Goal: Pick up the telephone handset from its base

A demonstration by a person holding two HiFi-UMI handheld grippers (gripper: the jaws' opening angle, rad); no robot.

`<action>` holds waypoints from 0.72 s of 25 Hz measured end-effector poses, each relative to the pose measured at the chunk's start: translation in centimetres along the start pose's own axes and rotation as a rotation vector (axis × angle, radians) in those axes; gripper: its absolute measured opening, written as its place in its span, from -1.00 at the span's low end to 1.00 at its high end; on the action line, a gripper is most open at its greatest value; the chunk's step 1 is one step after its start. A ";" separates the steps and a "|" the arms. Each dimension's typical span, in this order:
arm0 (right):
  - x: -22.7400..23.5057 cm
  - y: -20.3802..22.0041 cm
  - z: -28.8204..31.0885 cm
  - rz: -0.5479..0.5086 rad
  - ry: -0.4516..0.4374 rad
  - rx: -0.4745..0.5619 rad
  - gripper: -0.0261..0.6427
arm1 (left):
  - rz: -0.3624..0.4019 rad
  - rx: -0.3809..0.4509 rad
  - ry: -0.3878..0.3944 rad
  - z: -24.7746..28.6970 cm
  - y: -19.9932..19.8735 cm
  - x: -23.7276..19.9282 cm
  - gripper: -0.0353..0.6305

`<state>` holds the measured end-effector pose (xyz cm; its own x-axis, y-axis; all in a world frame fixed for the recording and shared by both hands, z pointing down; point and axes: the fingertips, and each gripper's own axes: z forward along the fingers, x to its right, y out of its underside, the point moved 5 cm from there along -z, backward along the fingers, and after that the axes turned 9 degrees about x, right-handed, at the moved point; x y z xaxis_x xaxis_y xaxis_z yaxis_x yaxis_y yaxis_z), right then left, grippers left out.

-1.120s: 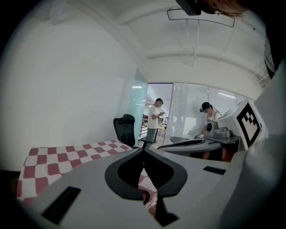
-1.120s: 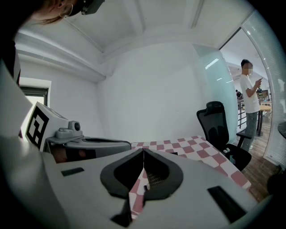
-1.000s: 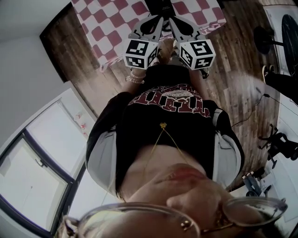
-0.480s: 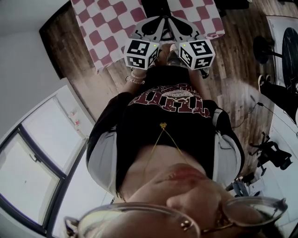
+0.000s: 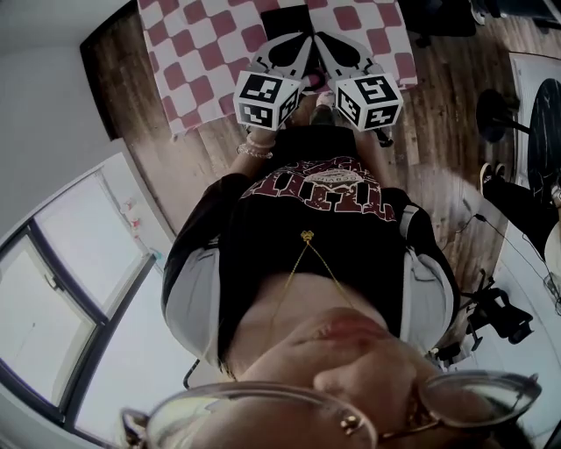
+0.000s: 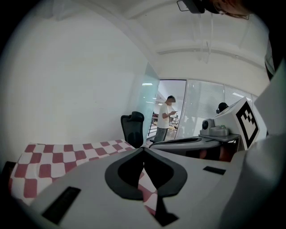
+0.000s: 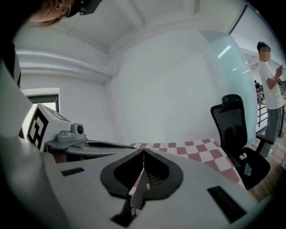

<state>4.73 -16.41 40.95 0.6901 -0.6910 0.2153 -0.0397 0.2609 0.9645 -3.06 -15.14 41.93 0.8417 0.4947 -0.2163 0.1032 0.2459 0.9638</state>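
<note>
Both hands have eased forward over the red-and-white checked counter (image 5: 202,53), and more of a dark, blocky shape (image 5: 285,19) now shows just past the tips (likely the telephone, though it's too cropped to tell handset from base), so this is still the approach. The left hand-held gripper (image 6: 143,150) and right hand-held gripper (image 7: 143,152), matte pale plastic with black spade-shaped pads, are each pressed together on nothing. The cloth (image 5: 188,105) drapes softly over plank flooring (image 5: 438,105).

The checkered bench (image 5: 202,53) runs off the head view's top edge, as does a dark thing (image 5: 285,17) on it (half covered by left tongs (image 5: 295,41) and right tongs (image 5: 324,41)), too little shown to name.
</note>
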 end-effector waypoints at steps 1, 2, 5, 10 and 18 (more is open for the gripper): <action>0.4 -0.1 0.0 0.001 -0.008 0.000 -0.86 | 0.000 0.000 -0.008 0.3 -0.1 0.1 -0.86; 0.8 -0.1 0.0 0.001 -0.014 -0.003 -0.86 | 0.002 0.001 -0.016 0.7 -0.2 0.3 -0.86; 2.1 -0.2 0.0 0.004 -0.032 -0.011 -0.86 | 0.008 0.007 -0.038 1.6 -0.6 0.8 -0.86; 3.5 -0.5 0.2 0.004 -0.097 -0.021 -0.86 | 0.001 0.012 -0.089 2.8 -0.8 1.4 -0.86; 4.8 -0.2 1.1 -0.008 -0.232 -0.058 -0.86 | -0.013 0.018 -0.209 3.6 -0.5 1.7 -0.86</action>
<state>7.27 -20.56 41.94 0.5050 -0.8280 0.2436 0.0112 0.2886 0.9574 0.23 -17.40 41.62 0.9319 0.3069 -0.1935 0.1227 0.2353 0.9641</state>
